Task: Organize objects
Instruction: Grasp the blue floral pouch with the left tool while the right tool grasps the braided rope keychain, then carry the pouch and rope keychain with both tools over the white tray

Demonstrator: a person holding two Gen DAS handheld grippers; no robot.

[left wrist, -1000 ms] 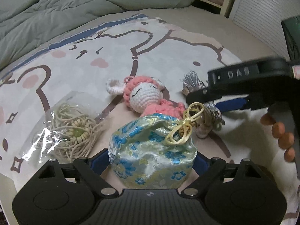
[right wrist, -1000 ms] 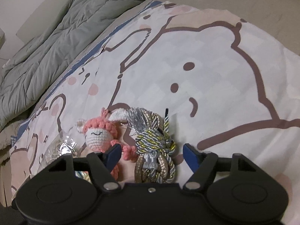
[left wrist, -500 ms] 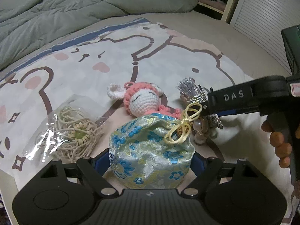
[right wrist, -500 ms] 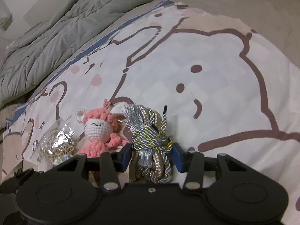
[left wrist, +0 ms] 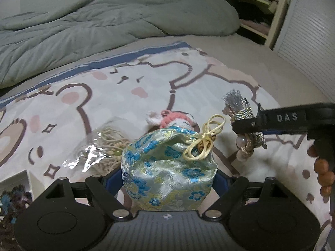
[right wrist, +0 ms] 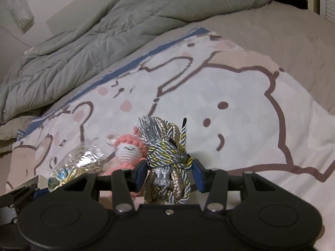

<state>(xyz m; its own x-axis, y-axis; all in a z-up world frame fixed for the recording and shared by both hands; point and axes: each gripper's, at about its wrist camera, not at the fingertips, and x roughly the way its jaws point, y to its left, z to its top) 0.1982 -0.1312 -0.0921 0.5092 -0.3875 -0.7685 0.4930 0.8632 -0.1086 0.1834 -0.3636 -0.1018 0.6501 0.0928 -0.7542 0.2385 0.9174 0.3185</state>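
Slippage is your main worry on both sides. Your left gripper (left wrist: pixel 168 179) stands wide, its blue pads pressed against the flanks of the brocade pouch (left wrist: pixel 167 167), which sits between the fingers and looks lifted off the bear-print sheet (left wrist: pixel 117 96). The satin is slick and the pouch soft, so a loose squeeze could let it sag out below the pads; the yellow drawstring (left wrist: pixel 206 140) dangling at its top right could also snag. Beyond and to the left of those fingers lies the clear bag of cord (left wrist: pixel 100 152), and straight ahead, half hidden behind the pouch, the crocheted pink doll (left wrist: pixel 174 119); swing low and you may drag either.

Your right gripper (right wrist: pixel 169 172) has just been closing, and its jaws now clamp the braided tassel bundle (right wrist: pixel 167 156) at its middle. Loose loops hang under the pads, so a strand might pull free or catch on the doll, which lies just left of those fingers.
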